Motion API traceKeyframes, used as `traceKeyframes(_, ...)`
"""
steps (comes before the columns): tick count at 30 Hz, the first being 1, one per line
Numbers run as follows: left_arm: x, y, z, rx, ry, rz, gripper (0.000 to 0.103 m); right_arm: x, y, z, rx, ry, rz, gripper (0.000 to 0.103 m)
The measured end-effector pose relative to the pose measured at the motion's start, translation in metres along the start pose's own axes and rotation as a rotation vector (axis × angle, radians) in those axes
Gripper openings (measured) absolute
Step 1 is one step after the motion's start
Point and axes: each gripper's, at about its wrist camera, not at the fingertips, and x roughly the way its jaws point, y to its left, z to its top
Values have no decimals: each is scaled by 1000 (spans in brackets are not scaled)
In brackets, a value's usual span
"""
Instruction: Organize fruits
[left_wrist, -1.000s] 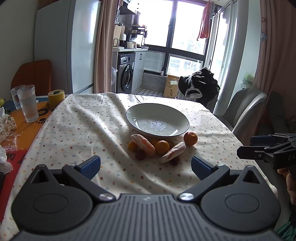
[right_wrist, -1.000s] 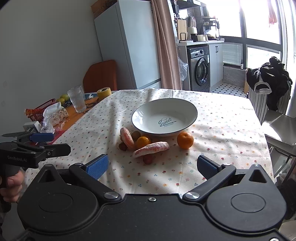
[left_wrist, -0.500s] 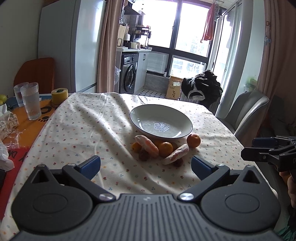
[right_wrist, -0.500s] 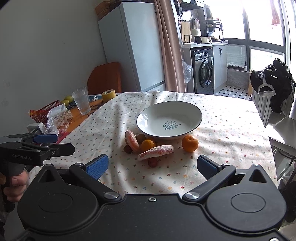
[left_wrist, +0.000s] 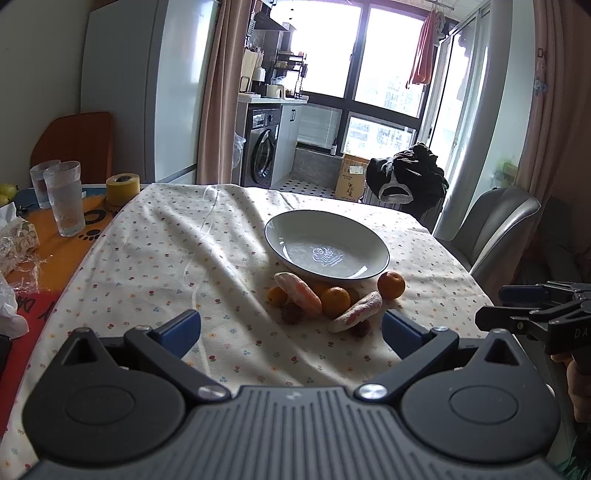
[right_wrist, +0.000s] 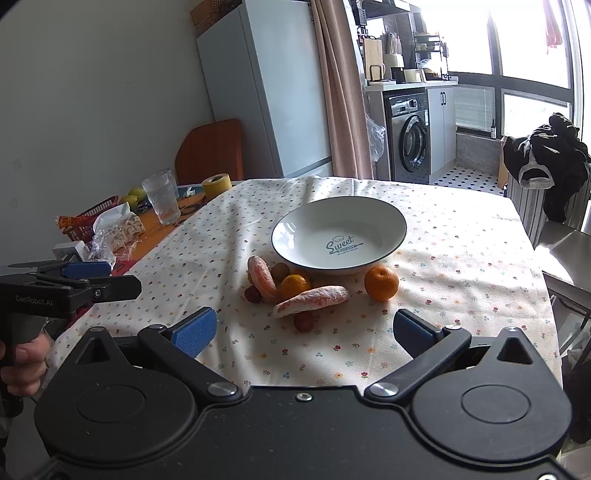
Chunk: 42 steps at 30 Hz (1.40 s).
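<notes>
Both the left gripper and right gripper hover wide open and empty, short of the heaped oranges and pinkish, possibly sweet-potato pieces beside the empty white bowl, presumably their destination.

"sweet" inside the plate; "genrobot.ai" on the left hand-held gripper.

White bowl, dark-rimmed, printed "Sweet", upright and empty on the floral tablecloth. Beside its near edge, a cluster: two pink elongated fruits, mandarins, small dark-red fruits. One mandarin sits slightly apart.
</notes>
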Motion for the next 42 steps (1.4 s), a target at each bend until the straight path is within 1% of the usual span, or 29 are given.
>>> traceKeyframes(12,12,4,-4,5,5,0,103,13,0,0,-32,-29,36,103)
traceKeyframes(15,20,5,-5,-12,12,-8,103,17,-3,-2,-23,-35,49,103)
traceKeyframes(20,31,4,-8,-16,-1,-1,103,28,-13,-6,-5,-22,30,103)
traceKeyframes(26,45,1,-11,-10,-9,4,103,35,-29,-9,41,-33,54,103)
traceKeyframes(35,62,2,-16,-43,-6,-19,101,49,-44,-13,67,-42,54,103)
traceKeyframes(38,70,2,-18,-53,3,-34,97,54,-46,-15,68,-45,53,103)
traceKeyframes(40,76,2,-19,-61,8,-41,92,57,-48,-16,72,-41,57,102)
traceKeyframes(42,82,2,-19,-71,13,-49,88,61,-52,-18,75,-35,57,97)
